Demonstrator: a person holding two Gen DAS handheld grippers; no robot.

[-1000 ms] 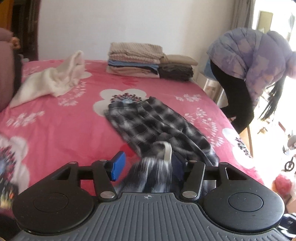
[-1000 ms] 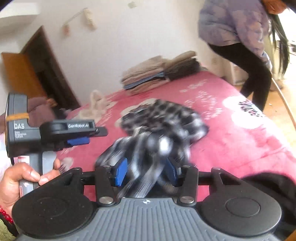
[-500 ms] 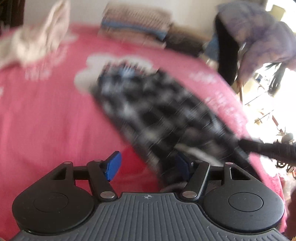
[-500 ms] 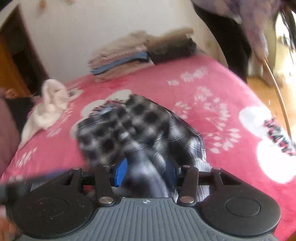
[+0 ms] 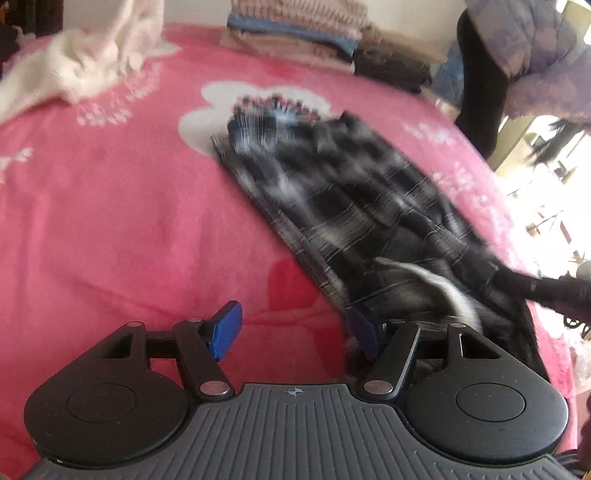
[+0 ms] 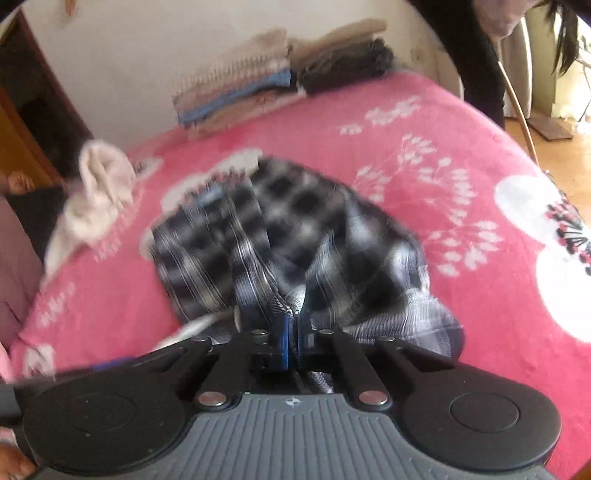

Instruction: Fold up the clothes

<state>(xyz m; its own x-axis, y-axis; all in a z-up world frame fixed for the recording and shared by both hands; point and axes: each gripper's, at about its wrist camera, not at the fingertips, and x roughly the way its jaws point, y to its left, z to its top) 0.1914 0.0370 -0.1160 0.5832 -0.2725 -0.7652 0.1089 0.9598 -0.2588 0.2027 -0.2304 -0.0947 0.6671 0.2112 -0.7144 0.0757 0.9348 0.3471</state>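
Two grippers low over the pink bedspread (image 5: 110,221), both angled down at the plaid garment (image 5: 369,206).

Right gripper (image 6: 291,339), bottom centre of the right wrist view: blue pads drawn together with only a thin fold of plaid cloth between them. Jaws have just been closing; they now pinch the near edge of the garment. Cloth bunches up from the pads and fans out toward the middle of the frame.

Left gripper (image 5: 295,332), bottom of the left wrist view: jaws stand wide apart. Left blue pad (image 5: 225,334) hangs over bare pink spread, touching nothing I can make out. Right pad sits at the garment's near edge, partly under the cloth; I cannot tell whether it touches. Nothing gripped between them. A whitish strip curls on the dark fabric just above that pad.

At the right edge of the left view, a dark blurred bar reaches in over the garment's near end, too smeared to name.

Garment lies diagonally on the spread, running from lower right toward the white flower print (image 5: 236,99) at upper centre.

Farther: a cream garment (image 5: 88,62) crumpled at upper left. Folded stack (image 5: 295,33) at the top centre by the wall. A person in a lilac jacket (image 5: 535,62) bends at the upper right, beside the bed.
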